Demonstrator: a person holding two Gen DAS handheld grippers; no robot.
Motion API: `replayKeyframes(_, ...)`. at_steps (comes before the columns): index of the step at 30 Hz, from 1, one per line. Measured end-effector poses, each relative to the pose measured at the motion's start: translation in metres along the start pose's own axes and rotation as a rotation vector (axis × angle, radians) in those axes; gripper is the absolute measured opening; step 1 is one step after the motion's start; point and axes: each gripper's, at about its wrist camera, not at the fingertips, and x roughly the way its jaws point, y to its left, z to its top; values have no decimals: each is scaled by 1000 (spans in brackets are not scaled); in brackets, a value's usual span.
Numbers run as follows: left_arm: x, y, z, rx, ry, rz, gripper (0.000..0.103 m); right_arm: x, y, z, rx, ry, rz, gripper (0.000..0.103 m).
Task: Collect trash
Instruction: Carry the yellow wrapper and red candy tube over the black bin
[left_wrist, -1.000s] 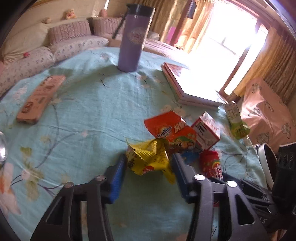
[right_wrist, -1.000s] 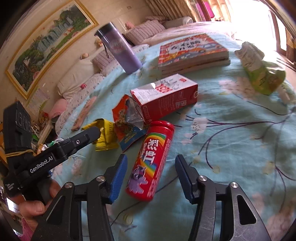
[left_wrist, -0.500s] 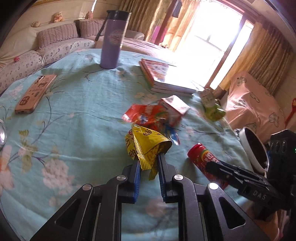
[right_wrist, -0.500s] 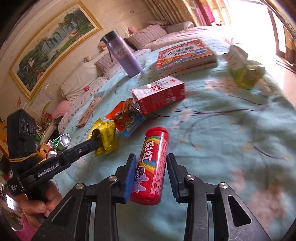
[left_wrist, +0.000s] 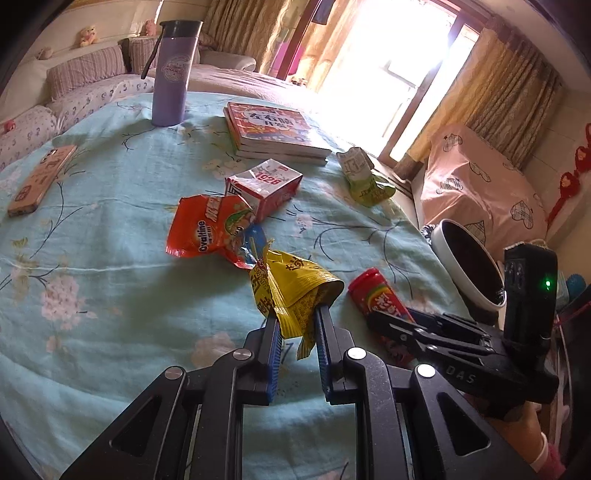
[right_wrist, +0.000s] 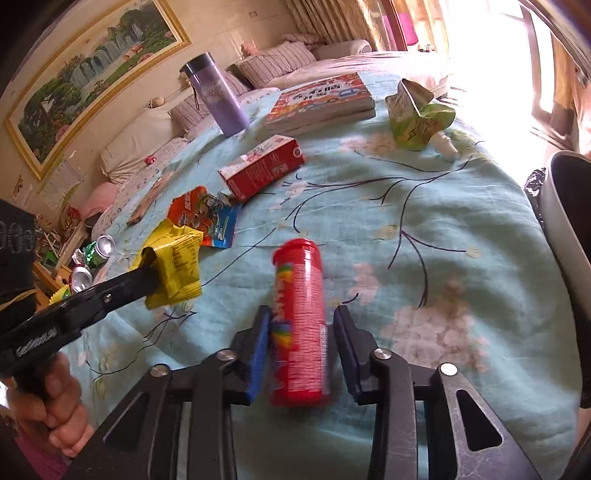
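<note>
Since before: we've raised both claws off the bench.
Left claw (left_wrist: 295, 321): pinching the yellow wrapper (left_wrist: 291, 291), held above the cloth.
Right claw (right_wrist: 301, 332): tube's blurry so contact's unclear, but we've got the red candy tube (right_wrist: 299, 317) clamped; jaws narrow.
Hidden: tube's bottom end sits behind our right claw in the left view.

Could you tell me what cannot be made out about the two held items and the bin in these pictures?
- Red tube, right wrist view: motion-blurred, so its print is unreadable and its contact with the right tongs' pad is uncertain.
- Same tube, left wrist view: lower half hidden behind the right tongs' arm.
- Yellow wrapper in the left tongs: crumpled, brand unreadable.
- White bin: cut off by the right edge; contents dark.
</note>
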Motion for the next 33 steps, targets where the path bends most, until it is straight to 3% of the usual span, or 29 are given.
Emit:
replayKeyframes(2,-2,-6,-1,10,2,3,16,-1,-3,-1,7,-7,9,30)
replayKeyframes(10,7,-48,-1,76,21,-33,16,-41,-34,-12,92,-98,32,29)
replayKeyframes(23,40,-135,8,225,64,-116,16,-130,-102,-20,200,-247,-61,29)
replayKeyframes(33,58,-173,13,284,82,-148,16,-153,-140,-24,266,-292,-112,29)
